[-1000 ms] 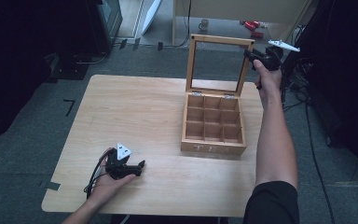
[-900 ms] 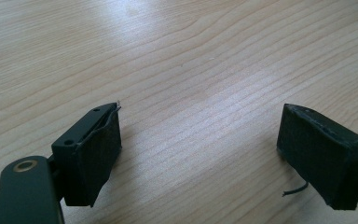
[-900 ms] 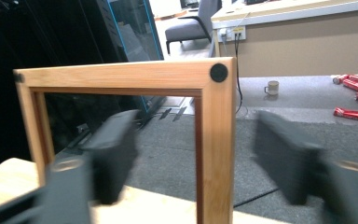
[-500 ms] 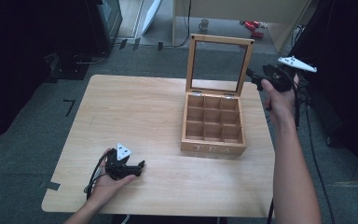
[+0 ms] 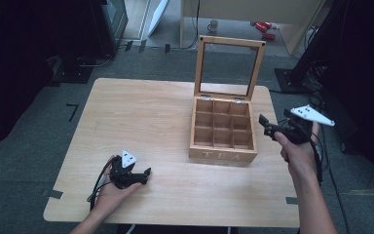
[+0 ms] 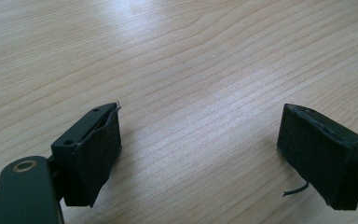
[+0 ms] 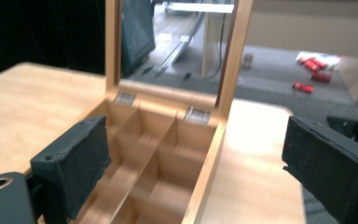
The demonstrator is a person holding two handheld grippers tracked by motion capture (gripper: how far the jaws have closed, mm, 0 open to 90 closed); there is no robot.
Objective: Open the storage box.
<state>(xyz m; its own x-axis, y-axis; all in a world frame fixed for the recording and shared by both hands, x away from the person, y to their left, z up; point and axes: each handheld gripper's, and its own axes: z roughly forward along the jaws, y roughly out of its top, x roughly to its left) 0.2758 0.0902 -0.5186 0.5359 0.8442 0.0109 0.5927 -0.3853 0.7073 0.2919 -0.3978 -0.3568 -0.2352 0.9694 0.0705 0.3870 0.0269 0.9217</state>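
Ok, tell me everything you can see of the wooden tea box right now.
The tea box is light wood with TEA lettered on its front. It stands on the table, right of centre. Its lid, a wooden frame around a clear pane, stands upright on two metal hinges at the back. Inside, nine compartments in a grid all look empty. Nothing touches it but the table.

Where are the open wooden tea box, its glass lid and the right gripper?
Open wooden tea box (image 5: pixel 222 157), high view, front wall.
Glass lid (image 5: pixel 230 65), high view, pane centre.
Right gripper (image 5: pixel 269 125), high view, between fingertips.

Grey carpet floor (image 5: pixel 39 146); dark surroundings
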